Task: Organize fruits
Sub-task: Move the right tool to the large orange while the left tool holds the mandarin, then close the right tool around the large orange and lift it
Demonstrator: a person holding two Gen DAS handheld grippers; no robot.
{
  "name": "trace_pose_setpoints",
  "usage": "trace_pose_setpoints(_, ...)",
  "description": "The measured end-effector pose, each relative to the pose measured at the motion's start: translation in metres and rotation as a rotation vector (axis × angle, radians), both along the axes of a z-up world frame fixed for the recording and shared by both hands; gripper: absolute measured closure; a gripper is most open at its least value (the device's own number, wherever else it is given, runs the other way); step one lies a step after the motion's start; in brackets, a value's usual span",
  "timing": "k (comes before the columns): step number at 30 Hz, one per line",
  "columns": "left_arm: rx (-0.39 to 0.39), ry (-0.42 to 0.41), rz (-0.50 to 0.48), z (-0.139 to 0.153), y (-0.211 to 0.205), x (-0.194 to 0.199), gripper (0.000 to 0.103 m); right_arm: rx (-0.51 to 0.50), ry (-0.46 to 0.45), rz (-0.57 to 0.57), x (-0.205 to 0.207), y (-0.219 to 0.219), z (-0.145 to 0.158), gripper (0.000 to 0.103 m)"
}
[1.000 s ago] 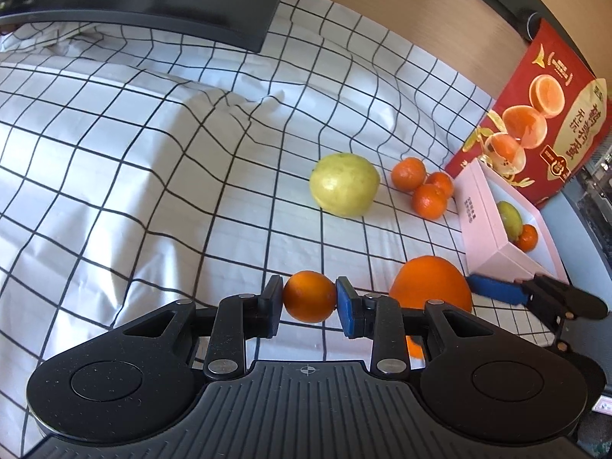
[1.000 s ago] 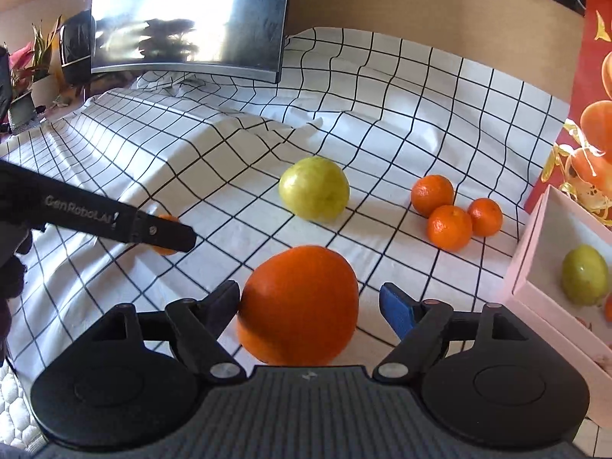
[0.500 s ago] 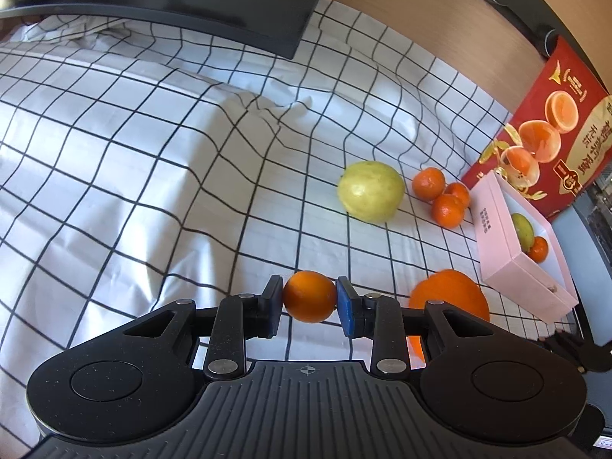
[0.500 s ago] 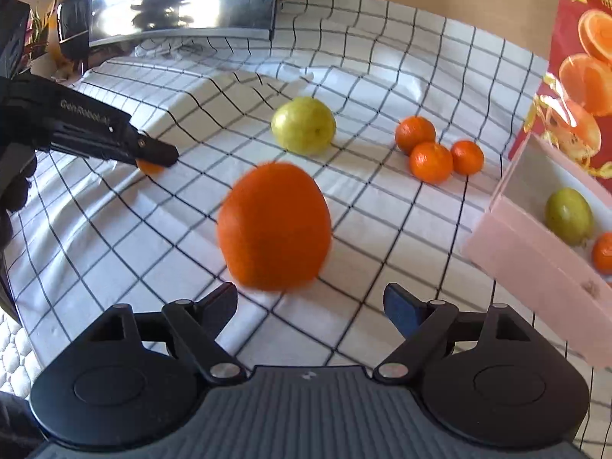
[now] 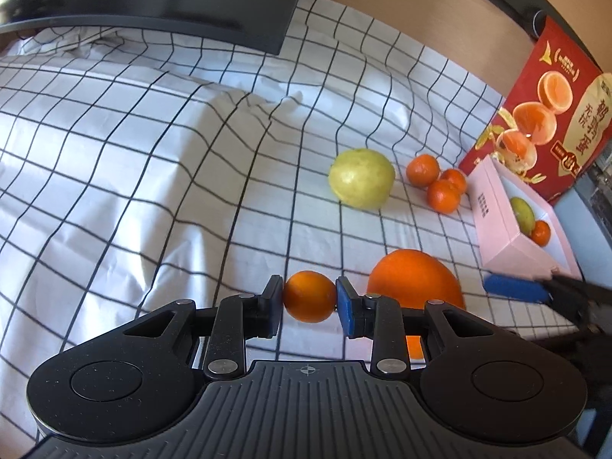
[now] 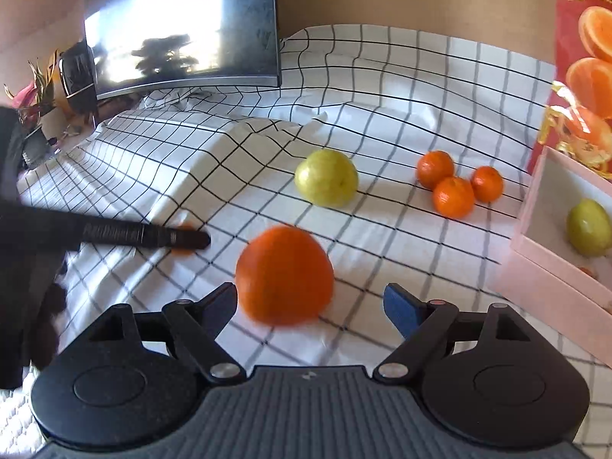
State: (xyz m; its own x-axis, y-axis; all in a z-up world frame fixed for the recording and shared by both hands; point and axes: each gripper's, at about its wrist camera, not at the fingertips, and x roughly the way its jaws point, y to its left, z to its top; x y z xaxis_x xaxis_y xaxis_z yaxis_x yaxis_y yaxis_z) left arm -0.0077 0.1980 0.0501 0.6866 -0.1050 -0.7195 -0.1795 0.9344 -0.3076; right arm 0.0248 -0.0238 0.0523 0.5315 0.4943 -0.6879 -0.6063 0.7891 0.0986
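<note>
My left gripper point(image 5: 309, 297) is shut on a small mandarin point(image 5: 309, 296) above the checked cloth. My right gripper point(image 6: 310, 302) is open, with the big orange point(image 6: 285, 273) on the cloth between and just ahead of its jaws; it also shows in the left wrist view point(image 5: 415, 281). A yellow-green pear-like fruit point(image 5: 361, 183) and three mandarins point(image 5: 438, 181) lie farther off. A pink box point(image 5: 493, 229) at the right holds a green fruit point(image 5: 522, 212) and a mandarin point(image 5: 541, 232).
A checked white cloth point(image 5: 153, 153) with folds covers the surface. A dark monitor point(image 6: 183, 26) stands at the back left. A red orange-printed carton point(image 5: 543, 114) stands behind the pink box. A wooden wall runs along the back.
My right gripper drew back from the big orange, then came close to it again, jaws open throughout. My left gripper kept the small mandarin and shifted slightly.
</note>
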Motion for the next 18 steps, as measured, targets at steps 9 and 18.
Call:
trace_pose_setpoints(9,0.021,0.025,0.076,0.0,0.016,-0.02,0.069,-0.044,-0.028,0.134,0.013,0.048,-0.014,0.016)
trace_pose_setpoints(18,0.031,0.032,0.11,0.003,0.027,-0.037,0.069,-0.03,0.132,0.093,0.031,0.07,-0.043,0.016)
